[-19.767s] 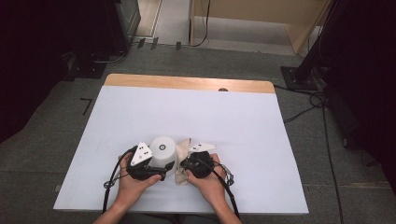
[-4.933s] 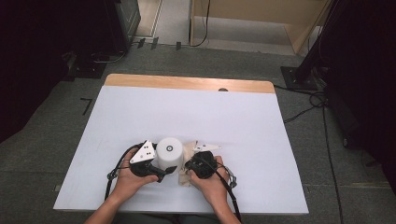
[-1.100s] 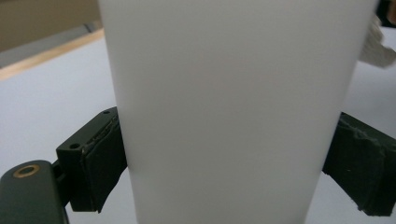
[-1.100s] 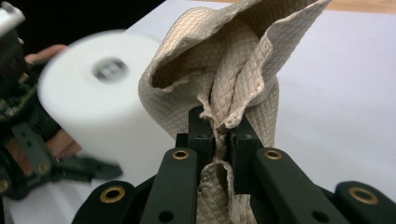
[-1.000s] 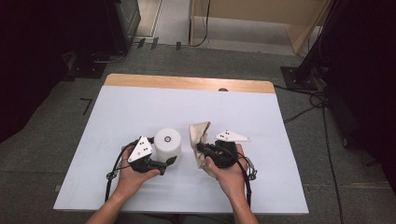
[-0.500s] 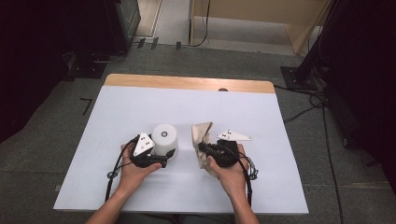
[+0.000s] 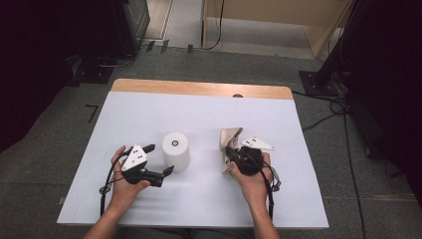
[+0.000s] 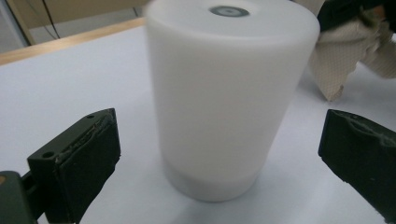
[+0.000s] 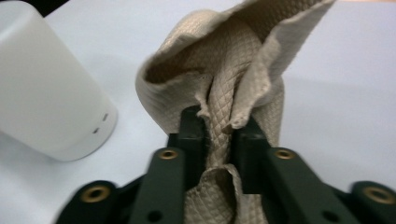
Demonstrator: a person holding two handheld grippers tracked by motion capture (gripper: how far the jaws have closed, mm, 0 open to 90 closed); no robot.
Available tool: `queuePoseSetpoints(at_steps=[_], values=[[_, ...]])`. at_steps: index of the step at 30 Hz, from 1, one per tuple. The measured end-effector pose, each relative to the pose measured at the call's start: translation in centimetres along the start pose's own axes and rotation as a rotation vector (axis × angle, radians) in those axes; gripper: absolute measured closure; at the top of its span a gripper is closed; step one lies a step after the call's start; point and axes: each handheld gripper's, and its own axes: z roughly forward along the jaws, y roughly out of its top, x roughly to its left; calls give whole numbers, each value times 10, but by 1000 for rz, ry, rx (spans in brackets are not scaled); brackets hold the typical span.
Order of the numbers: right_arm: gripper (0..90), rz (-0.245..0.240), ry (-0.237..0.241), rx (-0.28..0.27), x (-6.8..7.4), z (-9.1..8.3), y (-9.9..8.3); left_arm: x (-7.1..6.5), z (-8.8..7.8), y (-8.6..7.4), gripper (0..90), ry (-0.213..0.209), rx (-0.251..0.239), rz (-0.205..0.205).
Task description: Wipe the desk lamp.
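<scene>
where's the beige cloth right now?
The beige cloth is bunched between the jaws of the right gripper, right of centre on the white table in the high view, apart from the white cylinder to its left.

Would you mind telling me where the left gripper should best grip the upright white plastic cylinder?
Probably across the white plastic cylinder's mid-wall, coming level from the person's side: it stands upright with smooth round sides, and the left gripper's open jaws already flank it.

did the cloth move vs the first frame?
Yes. The cloth, between the right claw's jaws, has shifted right, away from the white cylinder toward the table's right edge.
</scene>
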Motion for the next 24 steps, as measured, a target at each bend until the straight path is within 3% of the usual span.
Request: queuePoseSetpoints(at_steps=[4,9,14,18,24], values=[[490,-9,-21,-3,-1,3,0,16,-13,0,0,38,-22,-33],[323,-7,-35,-2,-3,1,2,34,-25,-4,0,107,4,-84],[0,-11,-70,25,-7,-1,3,45,-34,-10,0,148,38,-129],[0,-2,-90,25,-16,-8,2,47,-38,-15,0,160,54,-163],[0,11,-151,44,-43,-21,-3,48,-41,-18,0,192,101,-154]])
